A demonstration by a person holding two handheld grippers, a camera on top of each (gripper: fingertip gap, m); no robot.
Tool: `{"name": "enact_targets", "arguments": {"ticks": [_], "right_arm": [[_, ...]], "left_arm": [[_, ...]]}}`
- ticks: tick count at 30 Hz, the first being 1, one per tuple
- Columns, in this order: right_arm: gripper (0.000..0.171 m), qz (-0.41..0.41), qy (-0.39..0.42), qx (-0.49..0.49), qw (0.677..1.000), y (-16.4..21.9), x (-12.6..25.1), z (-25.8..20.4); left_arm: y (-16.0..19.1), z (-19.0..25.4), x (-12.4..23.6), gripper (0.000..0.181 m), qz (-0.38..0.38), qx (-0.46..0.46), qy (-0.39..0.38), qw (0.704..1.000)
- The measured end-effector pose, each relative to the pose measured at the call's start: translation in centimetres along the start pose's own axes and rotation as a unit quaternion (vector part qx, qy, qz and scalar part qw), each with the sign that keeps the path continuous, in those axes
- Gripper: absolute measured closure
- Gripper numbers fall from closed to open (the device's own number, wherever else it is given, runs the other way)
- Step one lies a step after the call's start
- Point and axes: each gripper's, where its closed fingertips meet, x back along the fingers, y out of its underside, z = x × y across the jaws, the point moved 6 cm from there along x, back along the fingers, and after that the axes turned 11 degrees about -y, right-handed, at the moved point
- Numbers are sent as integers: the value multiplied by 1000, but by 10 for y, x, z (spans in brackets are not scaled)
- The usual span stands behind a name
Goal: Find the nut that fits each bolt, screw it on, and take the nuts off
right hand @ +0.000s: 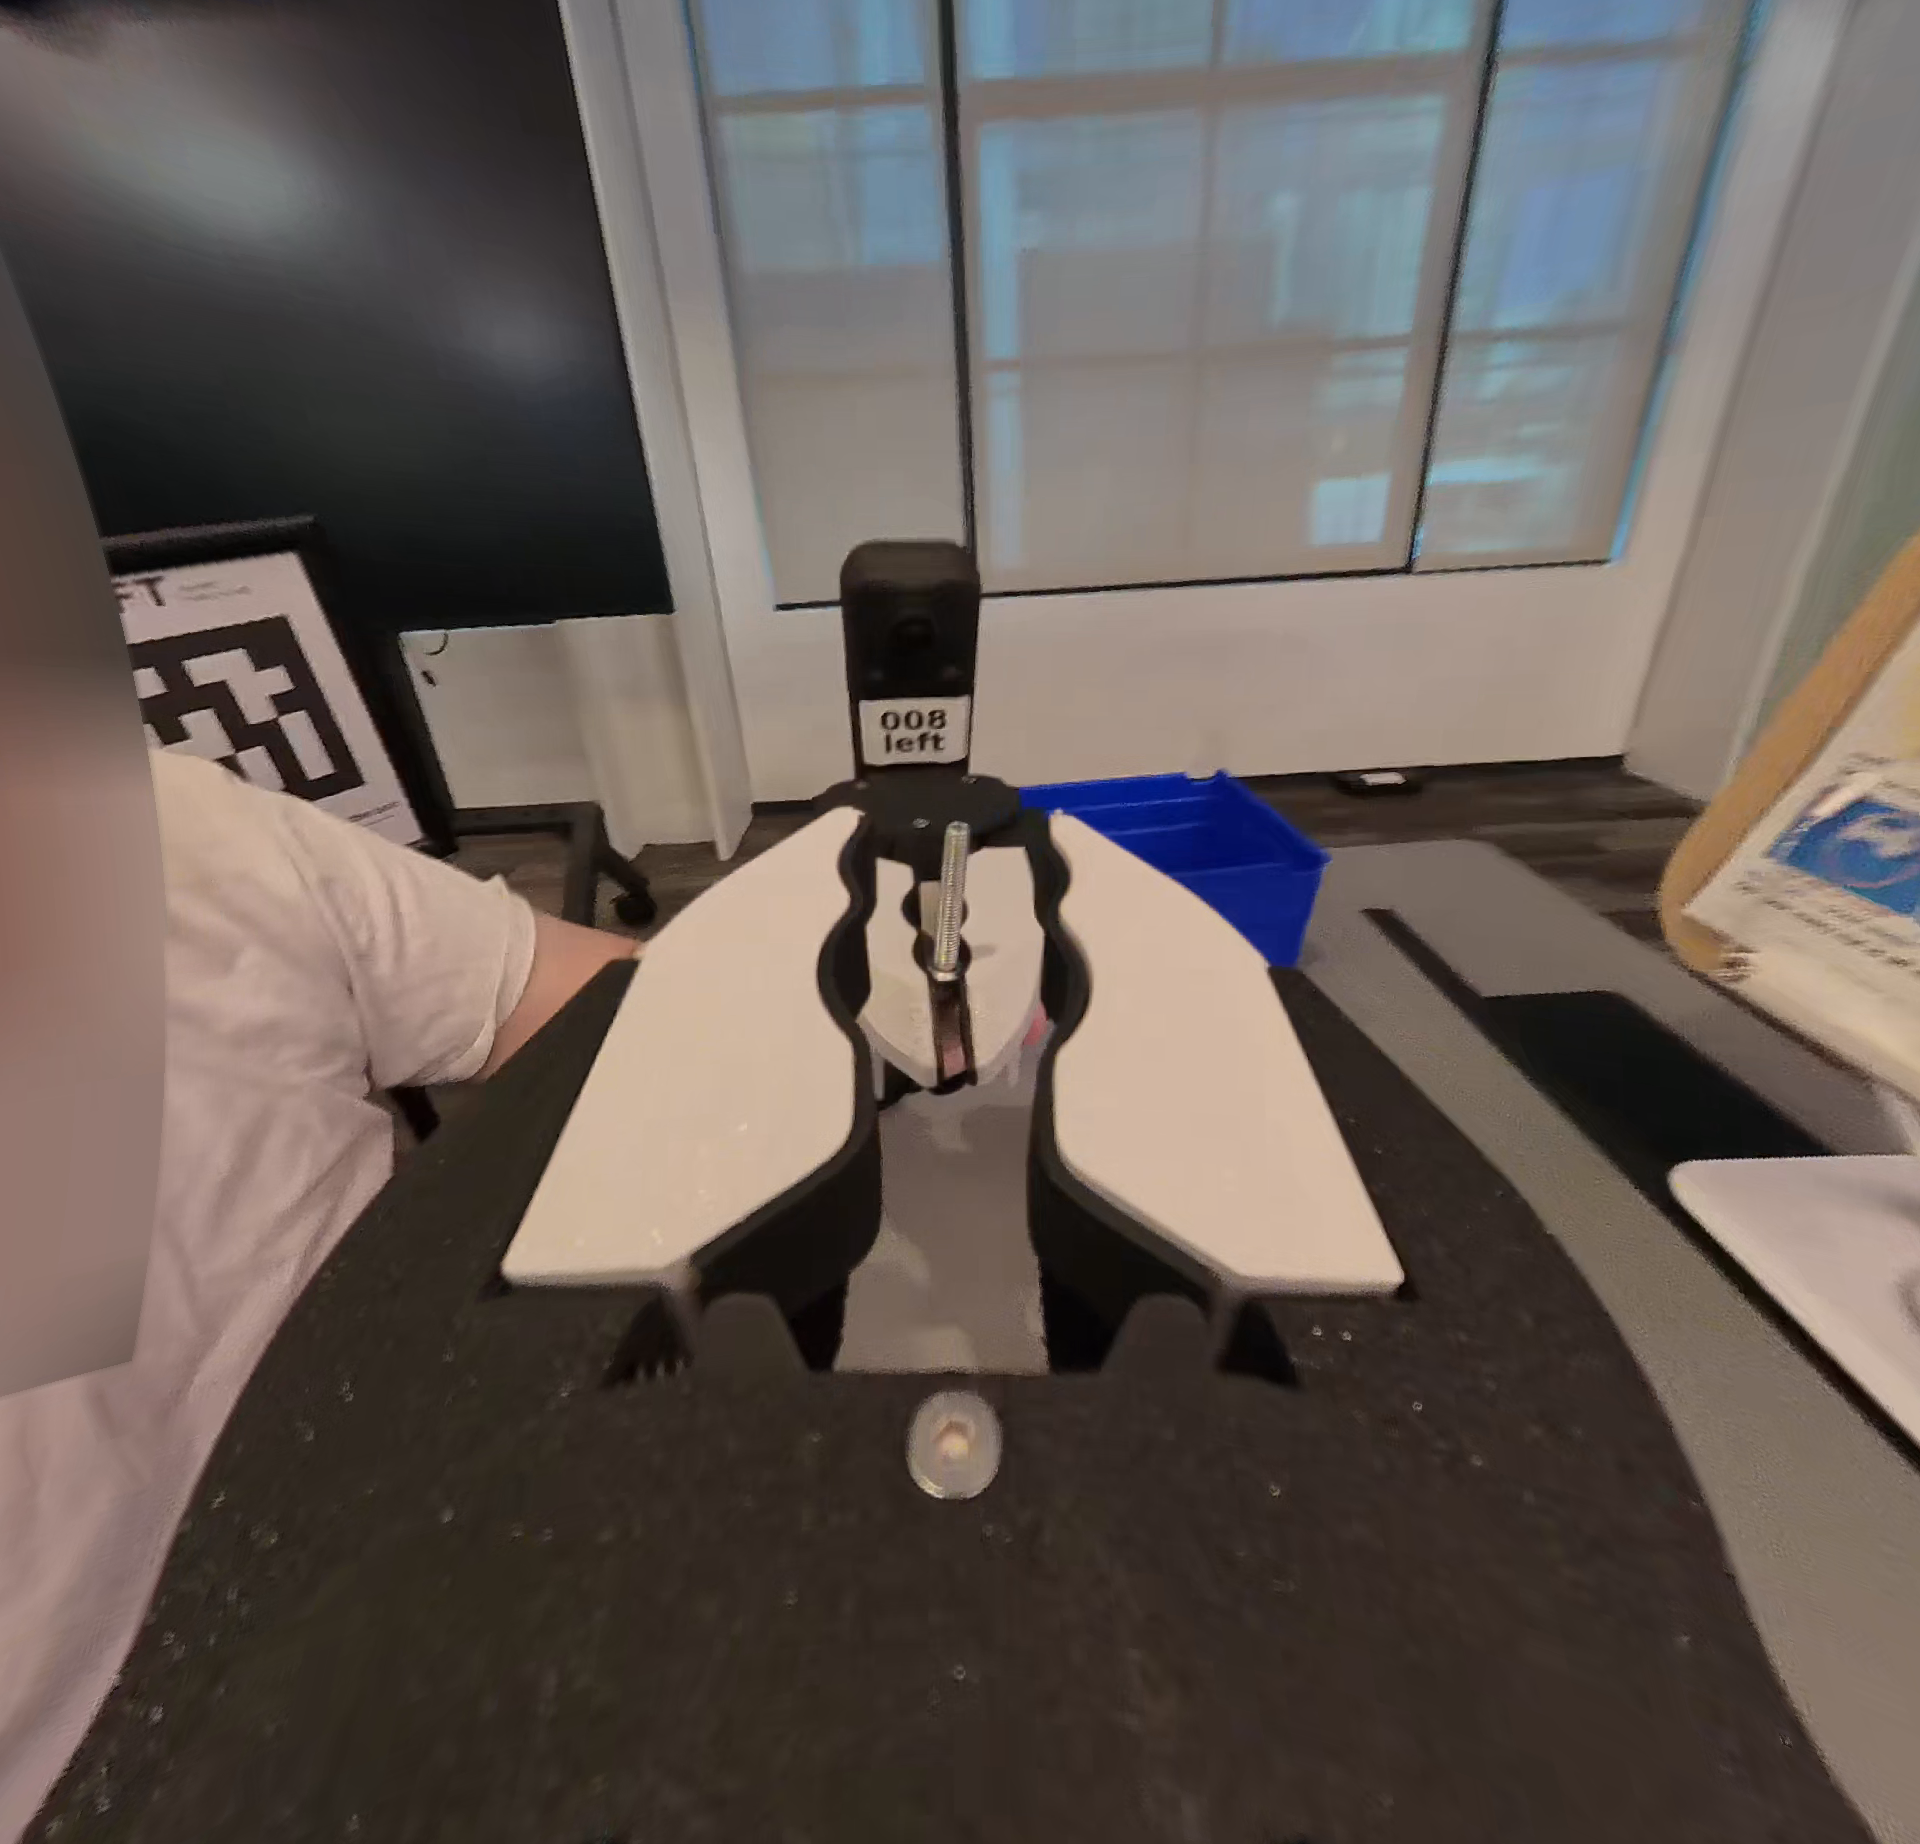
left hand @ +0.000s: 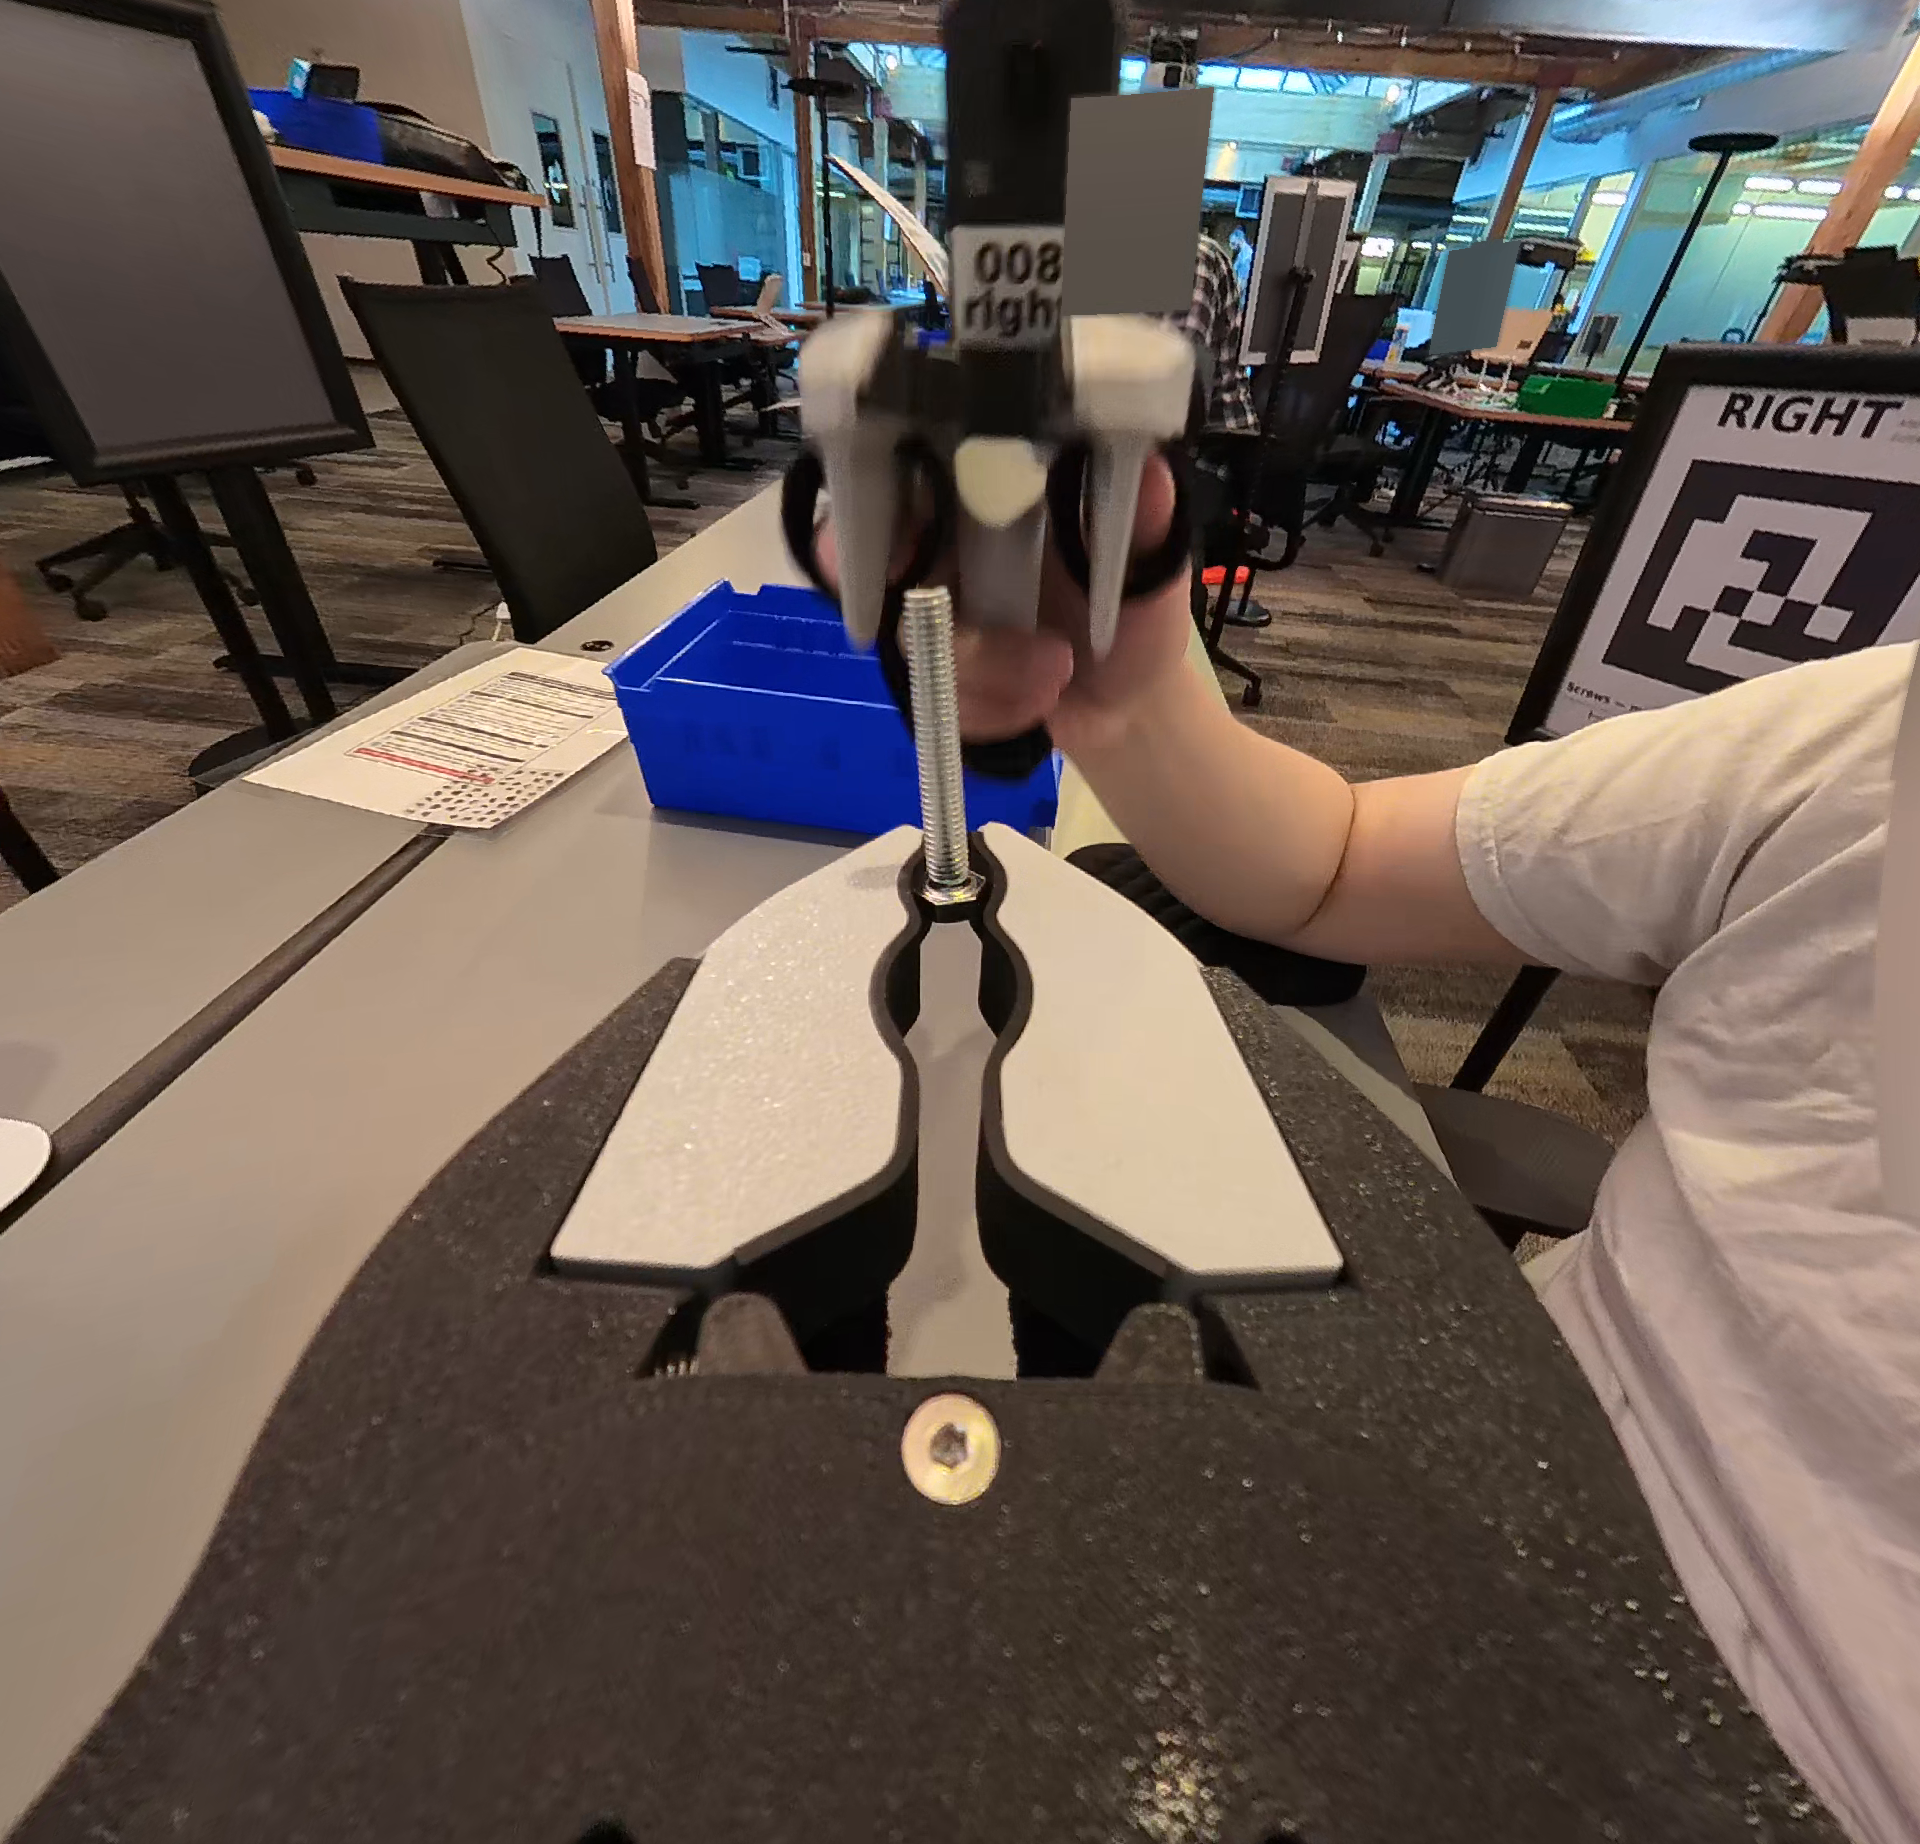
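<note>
My left gripper [left hand: 951,847] is shut on the hex end of a silver threaded bolt [left hand: 933,734]; the shaft stands up and away from it. I cannot tell whether that hex piece [left hand: 948,895] is the bolt's head or a nut. My right gripper [right hand: 953,824] is open and empty, its fingers wide on either side of the bolt's [right hand: 951,901] free tip without touching it. In the left wrist view the right gripper [left hand: 985,641] is blurred, just beyond the bolt's top. The left gripper [right hand: 948,1072] faces it in the right wrist view.
A blue plastic bin [left hand: 748,724] [right hand: 1226,859] sits on the grey table [left hand: 312,963] behind the grippers. A printed sheet [left hand: 468,745] lies left of it. Framed marker boards [left hand: 1766,547] [right hand: 239,693] stand at the sides. A person's arm [left hand: 1351,859] reaches in. There is about 7 centimeters between the tips of the two grippers.
</note>
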Motion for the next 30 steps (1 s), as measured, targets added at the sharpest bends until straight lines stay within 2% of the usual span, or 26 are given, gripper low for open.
{"name": "enact_targets", "arguments": {"ticks": [9,12,16,20,22,23,24,26,28,30], "right_arm": [[152,-57,-25,-10,998,35,-31,1],[166,-65,-21,4,998,38,-33,1],[166,-64,-15,20,998,32,-31,-2],[166,-62,11,40,997,7,-12,-4],[166,-129,87,83,984,-19,26,-3],[166,-184,173,104,962,-30,58,2],[166,-248,282,123,919,-37,99,9],[166,-378,470,64,795,-30,198,17],[166,-423,566,-88,702,-1,292,17],[166,-445,603,-230,621,41,368,15]], "left_arm": [[3,3,-4,176,-8,-5,8,1000],[5,6,-4,176,-10,-4,25,1000],[2,7,-3,174,7,-3,28,1000],[0,2,-2,153,6,11,13,1000],[-2,-1,1,152,2,9,8,1000],[-3,-2,3,153,0,8,6,1000],[-5,-2,4,153,-2,10,4,1000],[-8,-4,8,153,-4,13,8,1000],[-12,-7,13,153,-3,12,2,1000],[-15,-10,18,154,-3,9,-4,1000]]}}
